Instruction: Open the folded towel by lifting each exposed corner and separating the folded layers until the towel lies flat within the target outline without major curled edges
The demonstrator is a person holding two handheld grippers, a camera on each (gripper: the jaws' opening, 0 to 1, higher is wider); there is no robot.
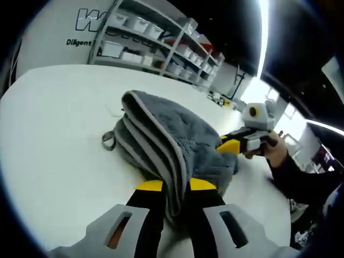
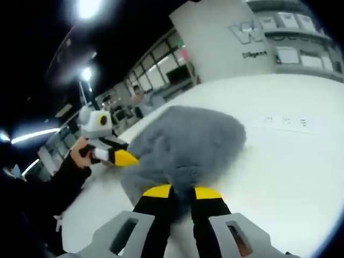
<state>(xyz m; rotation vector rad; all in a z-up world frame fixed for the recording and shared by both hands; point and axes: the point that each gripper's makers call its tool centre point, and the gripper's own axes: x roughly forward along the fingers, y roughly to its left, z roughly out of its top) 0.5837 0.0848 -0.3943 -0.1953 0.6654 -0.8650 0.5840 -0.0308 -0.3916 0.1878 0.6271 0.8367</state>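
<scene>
A grey fluffy towel [image 1: 177, 134] lies bunched on the white table [image 1: 54, 140], its folded layers and pale hem stacked toward the left gripper view's camera. My left gripper [image 1: 176, 185] is shut on those layered edges, with towel filling the gap between the yellow tips. My right gripper [image 1: 228, 144] comes in from the right, held by a hand, and grips the towel's far side. In the right gripper view the towel [image 2: 188, 140] rises as a rounded heap, my right gripper [image 2: 183, 192] is shut on its near edge, and the left gripper [image 2: 126, 157] bites its left side.
A small hanging loop [image 1: 109, 141] sticks out of the towel onto the table. Faint printed marks [image 2: 285, 122] lie on the table beyond the towel. Shelves with white bins [image 1: 156, 37] stand behind the table. A dark sleeve [image 1: 301, 177] reaches in at right.
</scene>
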